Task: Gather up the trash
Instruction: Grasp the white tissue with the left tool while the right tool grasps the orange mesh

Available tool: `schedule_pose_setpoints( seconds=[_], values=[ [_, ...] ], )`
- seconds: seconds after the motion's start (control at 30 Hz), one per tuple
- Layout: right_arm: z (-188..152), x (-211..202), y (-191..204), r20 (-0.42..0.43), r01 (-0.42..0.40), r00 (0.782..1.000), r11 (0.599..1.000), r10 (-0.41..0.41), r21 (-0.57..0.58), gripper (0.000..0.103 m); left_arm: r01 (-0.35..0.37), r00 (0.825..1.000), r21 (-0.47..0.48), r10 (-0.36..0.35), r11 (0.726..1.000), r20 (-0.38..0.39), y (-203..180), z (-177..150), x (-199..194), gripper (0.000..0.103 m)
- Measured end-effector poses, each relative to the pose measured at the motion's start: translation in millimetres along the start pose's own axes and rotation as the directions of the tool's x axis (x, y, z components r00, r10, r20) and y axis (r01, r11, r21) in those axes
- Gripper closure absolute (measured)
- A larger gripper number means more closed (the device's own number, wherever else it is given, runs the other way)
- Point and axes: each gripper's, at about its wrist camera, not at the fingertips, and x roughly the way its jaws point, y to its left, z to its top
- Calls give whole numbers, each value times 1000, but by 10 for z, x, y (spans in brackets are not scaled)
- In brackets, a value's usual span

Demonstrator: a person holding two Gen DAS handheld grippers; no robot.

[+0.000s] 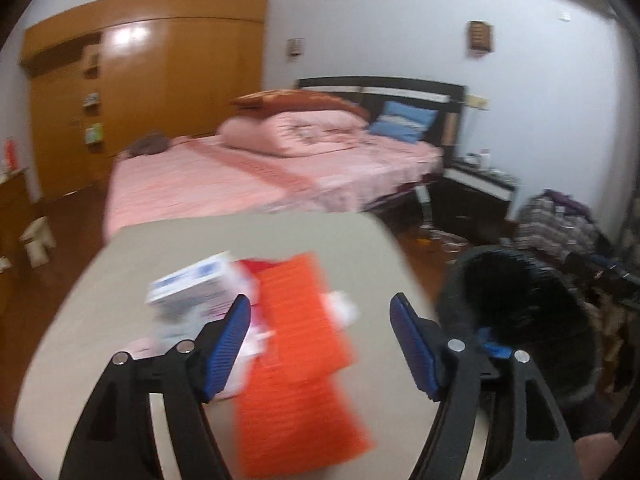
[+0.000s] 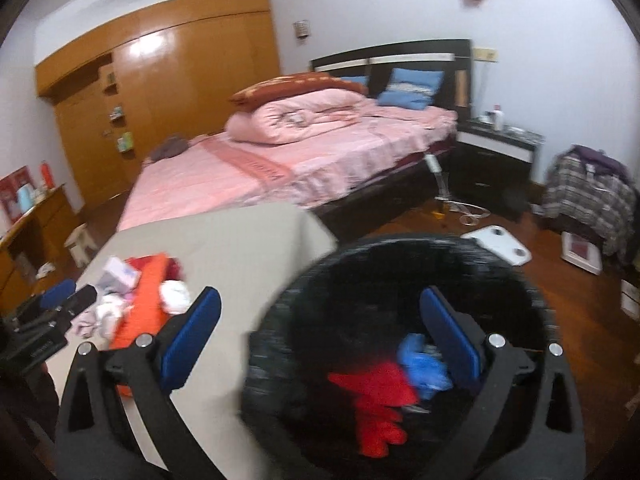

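Black bin (image 2: 400, 264) holds red wrapper (image 2: 380, 404), blue scrap (image 2: 424, 364).

My table (image 1: 100, 312) holds the trash pile (image 1: 296, 320); the bin (image 2: 280, 300) stands right of it, the bed (image 2: 320, 160) behind.

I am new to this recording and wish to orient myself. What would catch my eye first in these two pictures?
Most striking is the orange packet lying on the grey table, between the fingers of the open left gripper, beside a white box. To the right of the table stands a black bin, with red trash and blue trash inside, under the open right gripper. Behind is a bed with pink covers.
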Motion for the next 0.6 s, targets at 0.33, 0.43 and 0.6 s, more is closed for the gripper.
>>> schedule_pose_setpoints(
  seconds=[0.33, 0.43, 0.6],
  values=[
    [-18, 462, 910, -43, -147, 989, 985, 143, -89, 6, -119, 992, -82, 114, 990, -60, 649, -280, 64, 35],
    [-32, 567, 1032, -57, -152, 988, 982, 147, -109, 6, -108, 992, -81, 102, 991, -78, 698, -320, 152, 39],
    [-62, 682, 1092, -84, -149, 987, 981, 139, -125, 6, -85, 991, -85, 75, 993, -111, 685, -376, 355, 44]
  ],
)
